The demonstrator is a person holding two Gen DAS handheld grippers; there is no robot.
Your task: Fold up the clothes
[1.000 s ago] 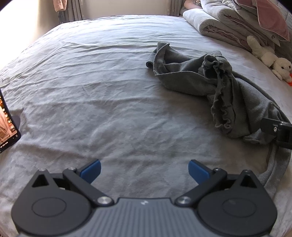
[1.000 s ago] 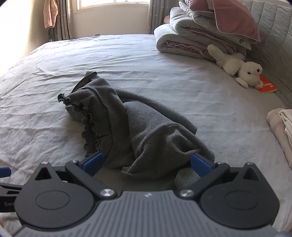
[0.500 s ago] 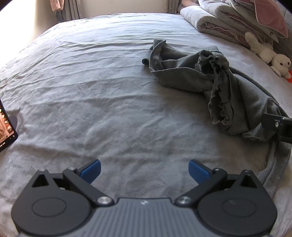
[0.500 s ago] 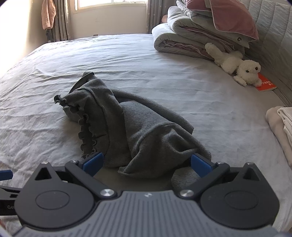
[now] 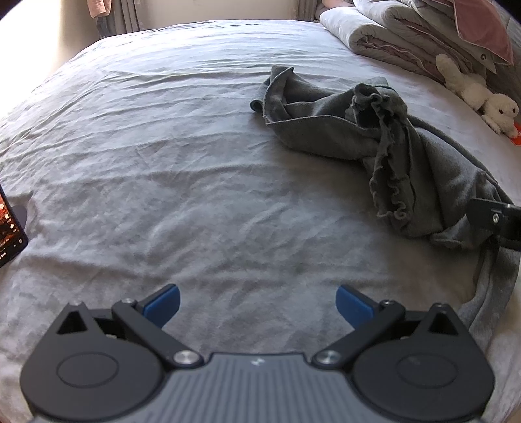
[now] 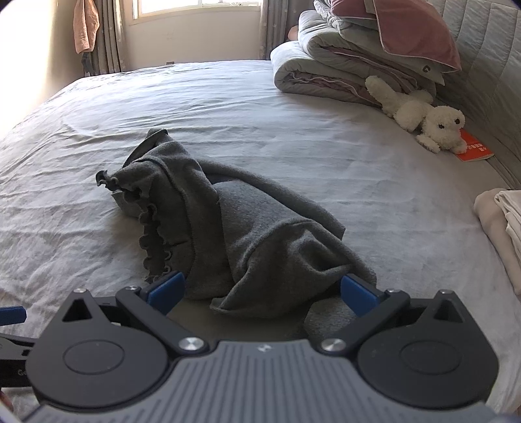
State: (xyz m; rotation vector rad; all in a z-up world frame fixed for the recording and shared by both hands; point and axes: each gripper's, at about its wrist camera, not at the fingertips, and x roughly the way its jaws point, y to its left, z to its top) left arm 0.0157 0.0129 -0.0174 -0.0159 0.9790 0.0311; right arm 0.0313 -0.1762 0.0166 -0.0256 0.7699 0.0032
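Both grippers spread wide, holding nothing: our left gripper (image 5: 257, 302) hovers over bare bed (image 5: 162, 162), our right gripper (image 6: 262, 288) straddles the near edge of the grey garment (image 6: 234, 221). Garment lies crumpled mid-bed, ruffled hem bunched. We judge folding not started; spreading flat and all folds remain.

A wide bed (image 6: 293, 107) is covered by a wrinkled grey sheet; folded quilts (image 6: 342, 65) are stacked by the padded headboard (image 6: 488, 65). Daylight is admitted through a curtained window (image 6: 198, 3)
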